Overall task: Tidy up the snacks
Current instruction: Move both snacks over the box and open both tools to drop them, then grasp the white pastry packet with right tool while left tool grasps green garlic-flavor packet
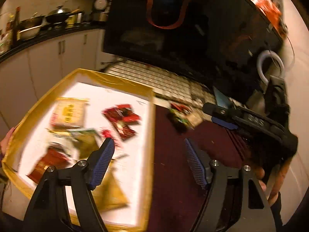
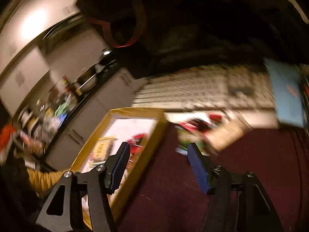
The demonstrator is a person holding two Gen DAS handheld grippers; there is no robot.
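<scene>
A gold-rimmed tray (image 1: 123,83) with a white floor holds several snack packets: a tan one (image 1: 68,112), red ones (image 1: 121,118) and gold ones (image 1: 110,193). My left gripper (image 1: 148,145) is open and empty above the tray's right edge. More packets (image 1: 180,117) lie on the maroon cloth (image 1: 173,174) right of the tray. My right gripper (image 2: 158,150) is open and empty above the tray rim (image 2: 152,135) and the cloth; it also shows in the left wrist view (image 1: 222,116), near those loose packets (image 2: 195,133). Both views are motion-blurred.
A white keyboard (image 1: 154,79) lies behind the tray, below a dark monitor (image 1: 183,29). A blue box (image 2: 285,94) stands at the right. A kitchen counter with pots (image 1: 38,25) and white cabinets is at the left.
</scene>
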